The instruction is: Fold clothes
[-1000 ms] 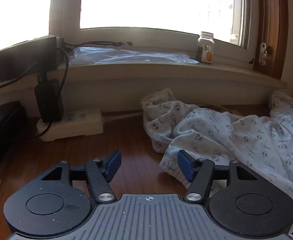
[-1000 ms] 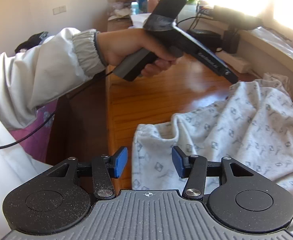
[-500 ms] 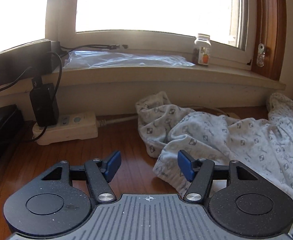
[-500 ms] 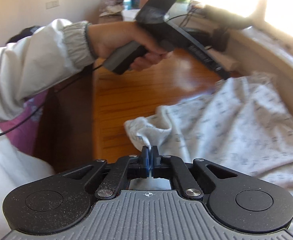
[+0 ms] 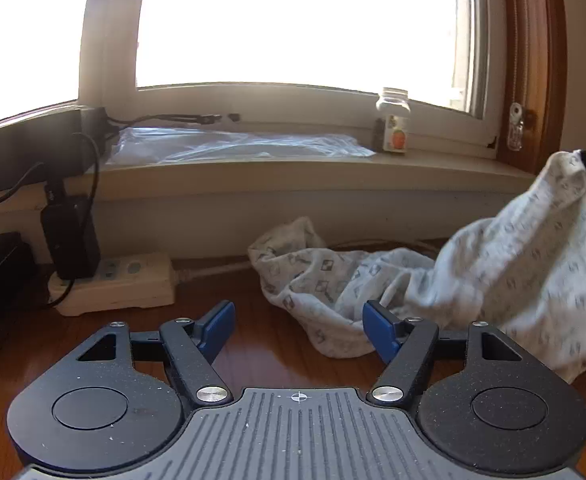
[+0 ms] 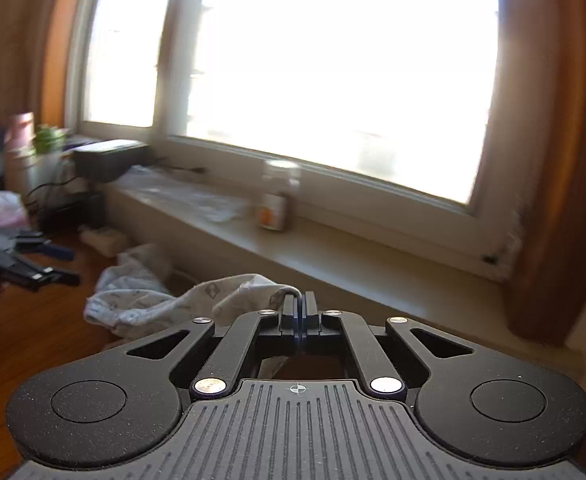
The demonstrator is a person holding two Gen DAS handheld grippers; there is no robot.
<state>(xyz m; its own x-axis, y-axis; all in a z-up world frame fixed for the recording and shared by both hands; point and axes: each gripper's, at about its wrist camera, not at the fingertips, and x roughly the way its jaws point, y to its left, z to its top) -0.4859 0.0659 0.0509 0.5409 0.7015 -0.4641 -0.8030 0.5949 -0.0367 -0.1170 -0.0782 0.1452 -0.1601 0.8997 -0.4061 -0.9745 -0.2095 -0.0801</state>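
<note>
Lifted off the table now, the garment (image 5: 533,264) hangs pinched in the right claw (image 6: 300,312); left claw (image 5: 299,326) is opening, empty.

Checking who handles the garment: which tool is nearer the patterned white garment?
Right. The right tool is shut on the garment, lifting an edge; the left tool, jaws opening, hovers beside it.

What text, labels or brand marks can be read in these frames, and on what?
None readable.
Jar on the sill: label with an orange picture, print too small; blurred in the right wrist view.
Garment: a printed pattern of small squares, no letters.
Power strip: no legible marking.
Tag hanging by the window frame: too small.
</note>
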